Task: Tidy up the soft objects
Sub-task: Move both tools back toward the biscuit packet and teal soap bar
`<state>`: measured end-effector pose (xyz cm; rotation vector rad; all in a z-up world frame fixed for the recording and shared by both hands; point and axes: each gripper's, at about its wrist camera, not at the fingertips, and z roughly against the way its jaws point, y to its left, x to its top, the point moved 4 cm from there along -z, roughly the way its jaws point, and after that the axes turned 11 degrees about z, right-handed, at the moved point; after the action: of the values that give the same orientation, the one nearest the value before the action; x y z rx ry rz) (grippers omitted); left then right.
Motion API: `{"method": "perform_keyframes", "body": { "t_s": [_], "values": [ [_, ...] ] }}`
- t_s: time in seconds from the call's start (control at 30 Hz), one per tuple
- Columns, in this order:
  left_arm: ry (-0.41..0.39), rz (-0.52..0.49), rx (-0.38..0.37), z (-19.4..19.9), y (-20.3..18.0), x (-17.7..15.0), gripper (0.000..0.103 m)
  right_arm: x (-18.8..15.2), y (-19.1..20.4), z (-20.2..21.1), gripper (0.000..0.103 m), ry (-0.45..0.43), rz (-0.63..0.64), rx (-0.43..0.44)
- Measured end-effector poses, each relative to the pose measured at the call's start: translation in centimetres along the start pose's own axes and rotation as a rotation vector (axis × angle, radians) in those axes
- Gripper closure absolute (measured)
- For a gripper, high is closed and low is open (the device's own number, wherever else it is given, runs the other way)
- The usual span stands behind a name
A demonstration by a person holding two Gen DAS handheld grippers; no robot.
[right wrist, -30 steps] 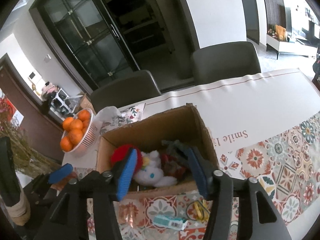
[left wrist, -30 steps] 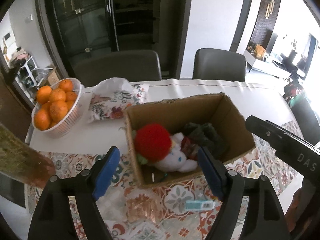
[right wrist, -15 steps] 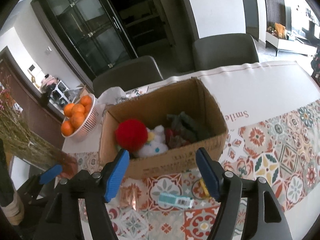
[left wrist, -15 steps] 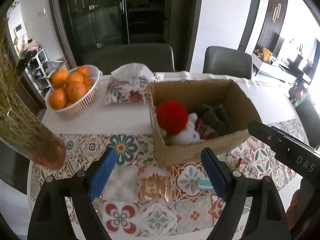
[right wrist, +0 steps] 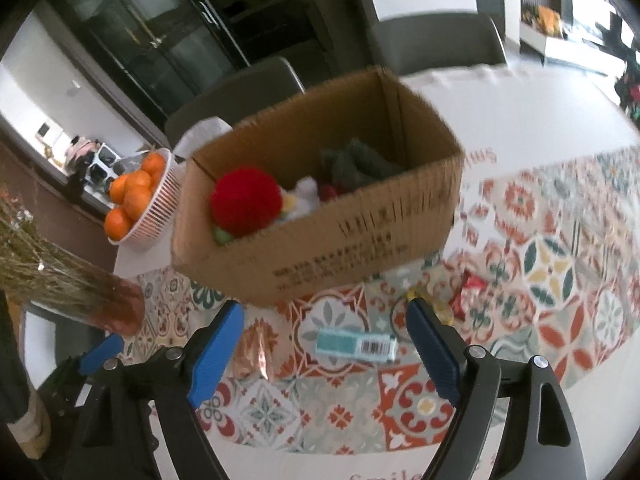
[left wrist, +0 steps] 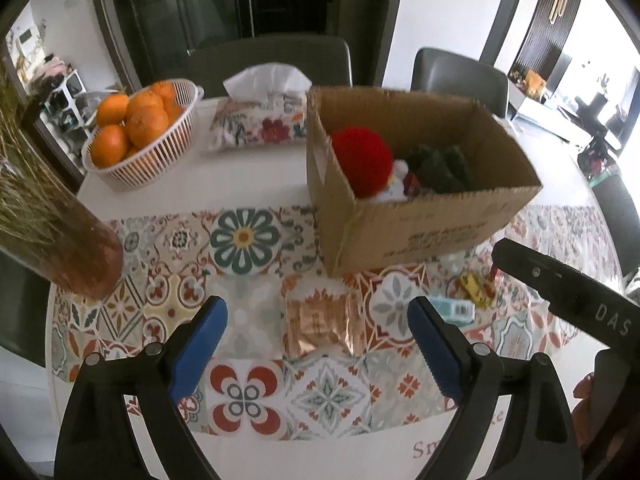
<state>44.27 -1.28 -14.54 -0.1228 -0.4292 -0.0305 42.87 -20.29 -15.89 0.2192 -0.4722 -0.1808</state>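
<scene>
Soft toys, among them a red pompom, a white plush and dark green fabric, sit in the cardboard box on the bench. Both the left gripper and the right gripper hang spread and empty. Only small packets, including a teal barcoded one, lie outside, so sorting looks nearly done. "DAS" marks one gripper; the cloth reads "Sm…".

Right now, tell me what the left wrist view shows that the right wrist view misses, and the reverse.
Only the left wrist view: the floral tissue pack beside the cardboard box.
Only the right wrist view: the red wrapper, plus the barcode on the teal packet.
Both: the box holding the red pompom, the basket of oranges, and both open, empty grippers.
</scene>
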Motion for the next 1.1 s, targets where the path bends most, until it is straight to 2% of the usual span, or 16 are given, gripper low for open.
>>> {"method": "perform_keyframes", "body": {
  "t_s": [0.4, 0.9, 1.1],
  "values": [
    [0.121, -0.021, 0.008, -3.9, 1.3, -2.4, 0.011, -2.7, -0.5, -4.2, 0.016, 0.151, -0.066, -0.010],
    [0.224, 0.008, 0.003, -8.2, 2.4, -3.8, 0.011, -3.8, -1.3, -7.7, 0.016, 0.226, -0.083, -0.067],
    [0.253, 0.013, -0.008, -9.4, 2.5, -3.9, 0.011, -4.0, -1.5, -9.1, 0.016, 0.253, -0.092, -0.062]
  ]
}}
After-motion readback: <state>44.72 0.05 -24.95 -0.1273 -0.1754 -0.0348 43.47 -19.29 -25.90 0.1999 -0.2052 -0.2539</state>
